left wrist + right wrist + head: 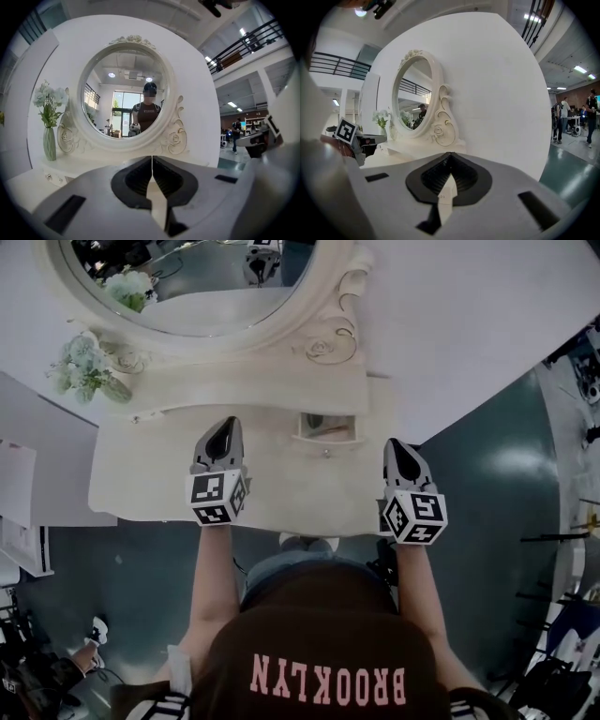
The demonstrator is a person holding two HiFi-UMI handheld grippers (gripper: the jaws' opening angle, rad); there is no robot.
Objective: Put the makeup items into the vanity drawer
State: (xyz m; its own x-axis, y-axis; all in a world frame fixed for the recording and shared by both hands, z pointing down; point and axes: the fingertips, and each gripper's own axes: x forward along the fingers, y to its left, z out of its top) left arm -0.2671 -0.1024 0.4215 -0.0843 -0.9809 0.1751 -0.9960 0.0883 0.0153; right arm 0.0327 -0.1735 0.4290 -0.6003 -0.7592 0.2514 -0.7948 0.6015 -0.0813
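In the head view the top edge cuts off the oval mirror (187, 296), so only its lower part shows. The small drawer (326, 426) below it is open, but what lies inside is too small and dark to tell. The person's dark shirt (328, 634) hides the middle of the vanity (150, 484) front edge and the floor under it. The flowers (84, 367) cover their own vase from above. The dark gear (37, 671) in the lower left corner cannot be named. In the right gripper view the distant people (560, 119) are too small to describe.
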